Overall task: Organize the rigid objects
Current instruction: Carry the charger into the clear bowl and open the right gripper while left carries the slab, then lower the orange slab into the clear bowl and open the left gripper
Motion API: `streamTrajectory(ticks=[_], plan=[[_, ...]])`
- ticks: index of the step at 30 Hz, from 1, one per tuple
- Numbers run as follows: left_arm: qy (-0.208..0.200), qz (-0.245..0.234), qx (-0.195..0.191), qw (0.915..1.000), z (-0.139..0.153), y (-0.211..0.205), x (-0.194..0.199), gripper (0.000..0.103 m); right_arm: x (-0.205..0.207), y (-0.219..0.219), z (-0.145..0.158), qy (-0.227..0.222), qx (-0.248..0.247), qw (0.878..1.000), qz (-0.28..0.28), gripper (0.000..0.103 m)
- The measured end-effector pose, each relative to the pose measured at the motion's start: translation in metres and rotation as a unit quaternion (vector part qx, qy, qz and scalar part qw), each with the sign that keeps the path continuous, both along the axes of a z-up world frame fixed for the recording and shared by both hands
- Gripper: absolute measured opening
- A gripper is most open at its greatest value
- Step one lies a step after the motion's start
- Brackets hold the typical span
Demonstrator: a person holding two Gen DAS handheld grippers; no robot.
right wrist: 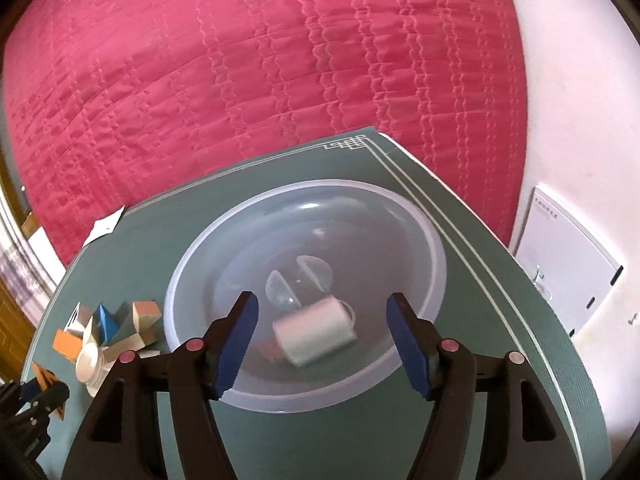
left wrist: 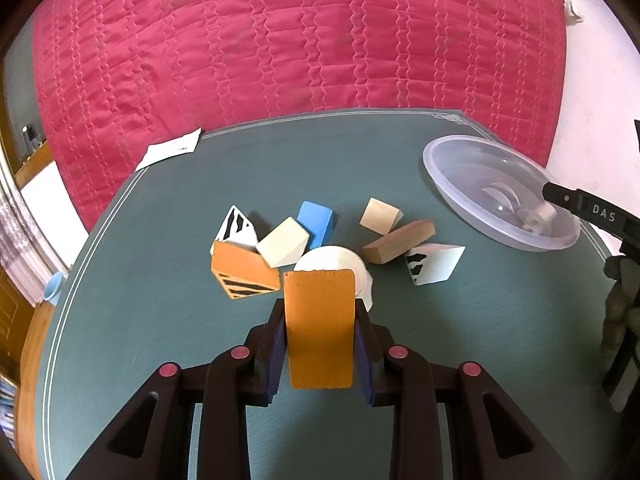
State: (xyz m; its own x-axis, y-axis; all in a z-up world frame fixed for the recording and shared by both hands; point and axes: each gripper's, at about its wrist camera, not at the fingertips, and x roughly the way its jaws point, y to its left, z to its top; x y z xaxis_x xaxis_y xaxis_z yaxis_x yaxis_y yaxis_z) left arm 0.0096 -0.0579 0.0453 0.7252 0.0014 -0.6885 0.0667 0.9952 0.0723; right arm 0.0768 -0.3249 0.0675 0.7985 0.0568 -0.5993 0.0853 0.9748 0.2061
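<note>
My left gripper [left wrist: 320,312] is shut on an orange wooden block [left wrist: 320,328] and holds it above the green table mat [left wrist: 160,320], just in front of a pile of blocks: an orange striped block [left wrist: 244,274], a cream block [left wrist: 283,247], a blue block [left wrist: 316,224], a brown plank [left wrist: 400,245], zebra-patterned blocks [left wrist: 434,262] and a white cylinder [left wrist: 340,262]. My right gripper [right wrist: 322,312] is open above a clear plastic bowl [right wrist: 424,232]. A white cylinder [right wrist: 316,332], blurred, lies inside the bowl between the fingers' lines. The bowl also shows in the left wrist view [left wrist: 472,168].
A pink quilted bed cover [left wrist: 300,40] lies beyond the table's far edge. A white paper [left wrist: 170,152] sits at the mat's far left corner. A white booklet [right wrist: 568,256] lies on the floor to the right. The block pile [right wrist: 108,328] is left of the bowl.
</note>
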Motion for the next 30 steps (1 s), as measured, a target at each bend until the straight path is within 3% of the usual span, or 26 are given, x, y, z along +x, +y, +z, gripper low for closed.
streamTrajectory(ticks=[7,18,30], plan=[[-0.006,-0.023,-0.001,0.9997,0.009,-0.019,0.007,0.032,-0.009,-0.01,0.003,-0.024,-0.003,0.999,-0.037,0.068],[-0.008,-0.084,-0.037,0.9957,0.022,-0.063,0.036,0.032,-0.017,-0.032,0.005,-0.038,0.022,0.995,-0.084,0.068],[0.001,-0.133,-0.068,0.9888,0.027,-0.106,0.073,0.032,-0.021,-0.034,0.006,-0.046,0.027,0.994,-0.098,0.068]])
